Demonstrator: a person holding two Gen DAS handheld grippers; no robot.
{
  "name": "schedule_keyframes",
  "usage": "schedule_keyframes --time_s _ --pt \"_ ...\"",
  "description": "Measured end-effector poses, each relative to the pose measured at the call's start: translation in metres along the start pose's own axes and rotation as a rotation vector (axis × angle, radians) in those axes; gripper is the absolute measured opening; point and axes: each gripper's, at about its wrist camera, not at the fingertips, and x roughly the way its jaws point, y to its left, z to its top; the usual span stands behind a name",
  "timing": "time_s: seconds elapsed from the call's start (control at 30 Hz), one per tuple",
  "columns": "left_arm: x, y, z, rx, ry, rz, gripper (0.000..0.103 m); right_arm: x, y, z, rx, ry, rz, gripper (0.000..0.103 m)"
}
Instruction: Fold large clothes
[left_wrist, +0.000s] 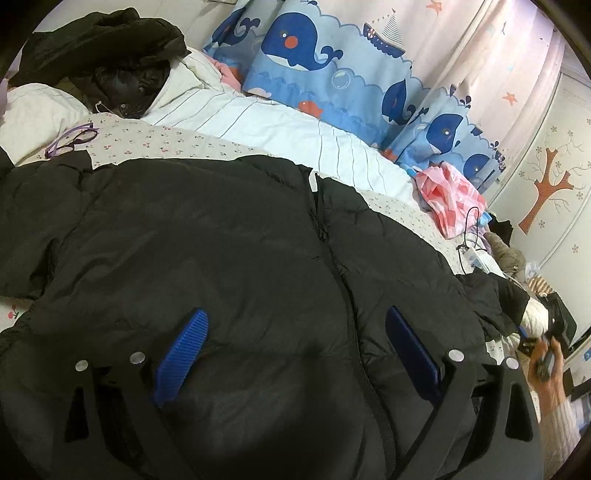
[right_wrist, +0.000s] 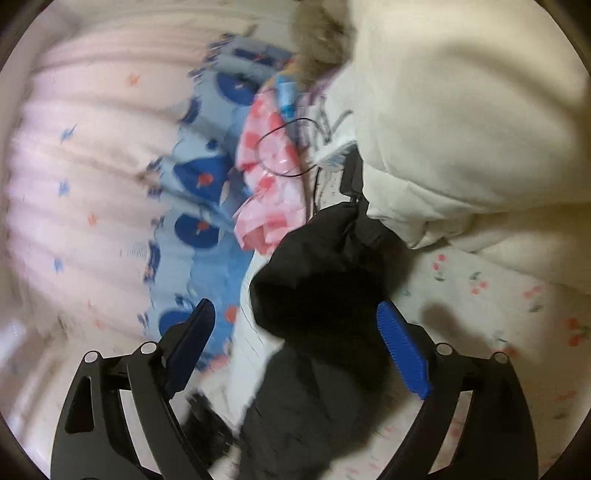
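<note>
A black puffer jacket (left_wrist: 229, 266) lies front-up on the bed, its zipper (left_wrist: 332, 258) running down the middle. My left gripper (left_wrist: 295, 332) hovers over its lower front, open wide, blue pads to either side of the zipper with nothing pinched. In the blurred right wrist view, the jacket's black sleeve (right_wrist: 325, 280) lies between the spread fingers of my right gripper (right_wrist: 295, 317), which is open; the pads do not press on it. A person's hand (left_wrist: 550, 369) shows at the left wrist view's right edge.
A flowered bedsheet (left_wrist: 155, 144) covers the bed. A dark coat pile (left_wrist: 107, 55) and purple glasses (left_wrist: 70, 142) lie far left. Whale-print pillows (left_wrist: 332, 70), a pink plastic bag (left_wrist: 450, 199) and a cable (left_wrist: 472, 236) sit along the curtain side. A white quilt (right_wrist: 461, 122) bulges beside the sleeve.
</note>
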Motion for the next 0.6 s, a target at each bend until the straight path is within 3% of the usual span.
schedule_keyframes --time_s 0.17,0.23,0.27,0.3,0.4,0.5,0.57,0.6 --pt "0.000 -0.001 0.000 0.001 0.000 0.000 0.094 0.041 -0.004 0.031 0.143 -0.095 -0.056 0.085" --pt "0.000 -0.001 0.000 0.001 0.001 0.001 0.094 0.051 -0.004 0.041 0.128 -0.126 -0.091 0.058" --pt "0.000 -0.001 -0.001 0.000 0.003 0.001 0.094 0.055 0.001 0.044 0.111 -0.123 -0.099 0.025" --pt "0.000 -0.001 -0.001 -0.001 0.004 0.000 0.094 0.056 0.008 0.046 0.089 -0.117 -0.105 0.006" --pt "-0.001 -0.001 -0.001 -0.005 0.005 -0.003 0.094 0.042 0.073 0.047 -0.159 -0.141 -0.062 0.005" --pt "-0.002 -0.001 -0.001 -0.009 0.002 -0.004 0.094 -0.001 0.146 0.037 -0.445 -0.214 0.074 0.005" --pt "-0.003 -0.001 -0.001 -0.009 0.002 -0.003 0.094 -0.024 0.164 0.033 -0.558 -0.265 0.052 0.005" --pt "-0.003 -0.002 -0.001 -0.009 0.002 -0.002 0.094 -0.034 0.159 0.035 -0.585 -0.278 -0.007 0.005"
